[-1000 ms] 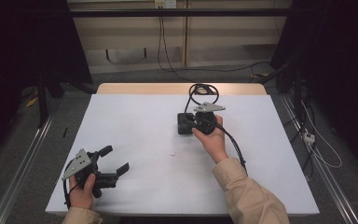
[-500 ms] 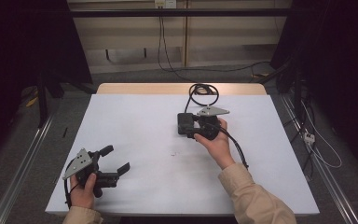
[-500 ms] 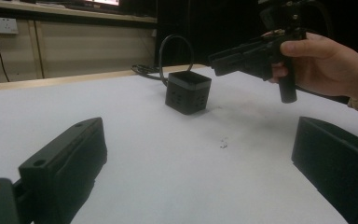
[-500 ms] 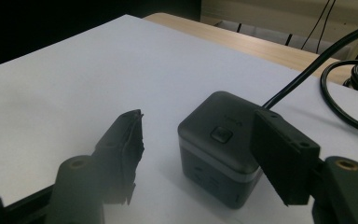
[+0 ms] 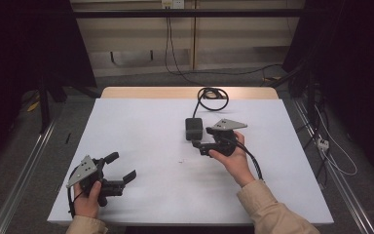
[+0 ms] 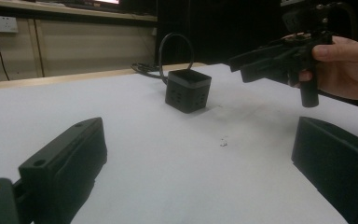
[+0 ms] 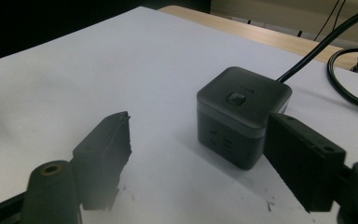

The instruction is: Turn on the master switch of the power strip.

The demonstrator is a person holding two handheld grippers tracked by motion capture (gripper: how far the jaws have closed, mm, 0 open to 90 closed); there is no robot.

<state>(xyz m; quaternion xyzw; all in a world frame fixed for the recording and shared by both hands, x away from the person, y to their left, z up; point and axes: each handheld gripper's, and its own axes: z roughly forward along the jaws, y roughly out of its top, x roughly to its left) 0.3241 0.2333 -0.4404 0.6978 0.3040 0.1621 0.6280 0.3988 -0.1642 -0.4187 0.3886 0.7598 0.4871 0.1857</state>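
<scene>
the left gripper [image 5: 121, 176] sat near the table's [image 5: 141, 122] near left corner, jaws spread, empty. past mid-table, right of centre, the right gripper [image 5: 200, 145] had just been opening its jaws; nothing was gripped, and the black socket cube [image 7: 242, 114] stood just ahead of them. the cube looked rigid, smooth-sided, moderately weighty; its stiff cable [image 5: 209, 97] coiling to the far edge would likely drag. best gripped across opposite flat sides.

The desk [image 5: 141, 126] is viewed from high at its near side, while the black cube [image 5: 193, 128] is seen low from the left and close from the right.
</scene>
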